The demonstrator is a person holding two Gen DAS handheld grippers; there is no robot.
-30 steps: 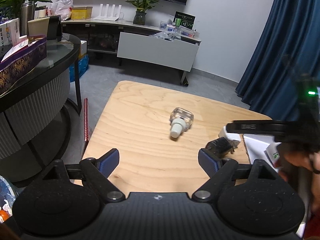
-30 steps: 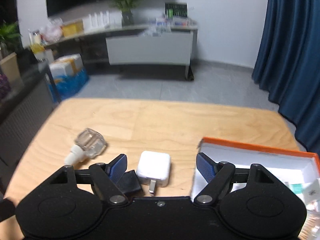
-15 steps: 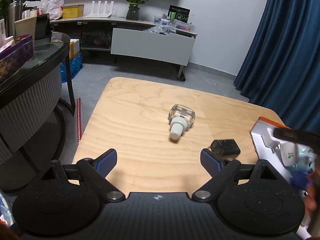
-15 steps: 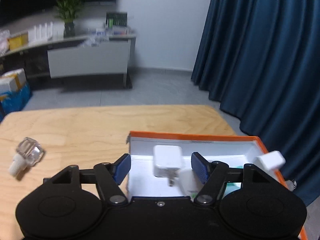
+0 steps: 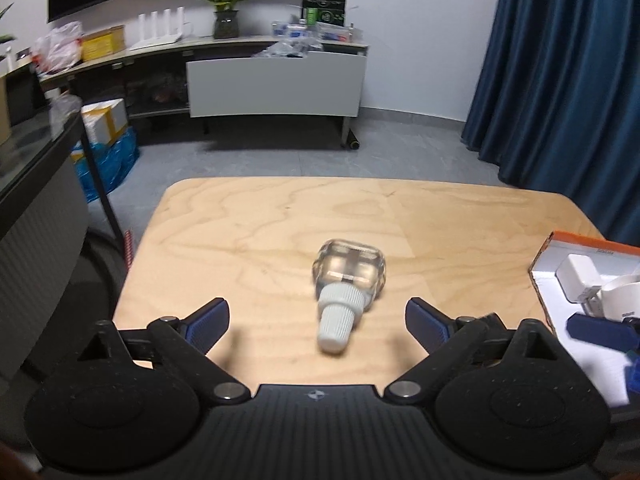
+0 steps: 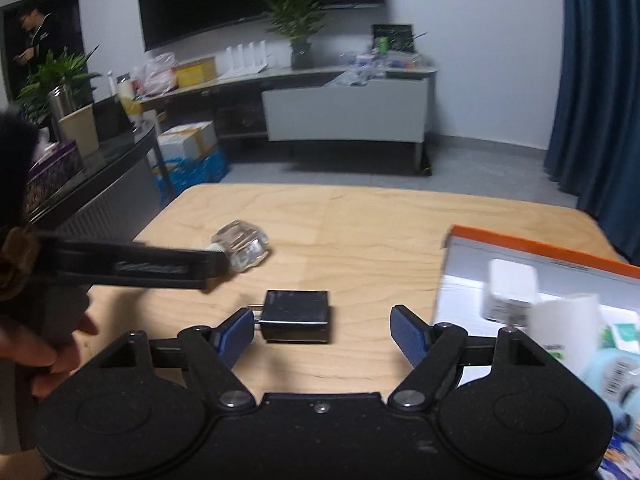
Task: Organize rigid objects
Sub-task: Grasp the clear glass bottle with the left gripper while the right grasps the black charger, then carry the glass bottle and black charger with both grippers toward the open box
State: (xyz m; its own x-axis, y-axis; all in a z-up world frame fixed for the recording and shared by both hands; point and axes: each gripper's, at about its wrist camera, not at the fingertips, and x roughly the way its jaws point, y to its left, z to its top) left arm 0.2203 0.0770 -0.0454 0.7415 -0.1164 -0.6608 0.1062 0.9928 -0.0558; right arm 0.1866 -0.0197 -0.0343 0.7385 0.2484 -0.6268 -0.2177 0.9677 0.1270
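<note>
Changed since a second ago: white charger (image 6: pixel 510 290) now lies inside the orange-rimmed box (image 6: pixel 560 250); earlier it sat on the table just ahead of the right gripper, beside the black one.
Left gripper (image 5: pixel 316 318): jaws wide and opening, pads touching nothing; the glass bottle (image 5: pixel 348 274) now lies between them, where earlier it lay farther ahead.
Bottle: on its side on the wooden table (image 5: pixel 260 216), pale ribbed cap (image 5: pixel 336 326) pointing toward the camera, closer to the right finger than the left, apart from both.
Right gripper (image 6: pixel 322 330): jaws apart and opening, nothing gripped; black charger (image 6: pixel 296 314) lies flat between the fingers, close to the left pad, its prongs toward that side; whether it touches the pad I cannot tell.
Left gripper seen from the right camera: one dark finger (image 6: pixel 132 266) reaches across, its tip at the bottle's cap end, a hand (image 6: pixel 44 344) behind it.
Box: at the table's right edge, holding the white charger, a white container (image 6: pixel 568 322) and a light blue item (image 6: pixel 612 372).
Writing: raised lettering on the left gripper's finger, too blurred to read; box-rim print and container labels unreadable.
</note>
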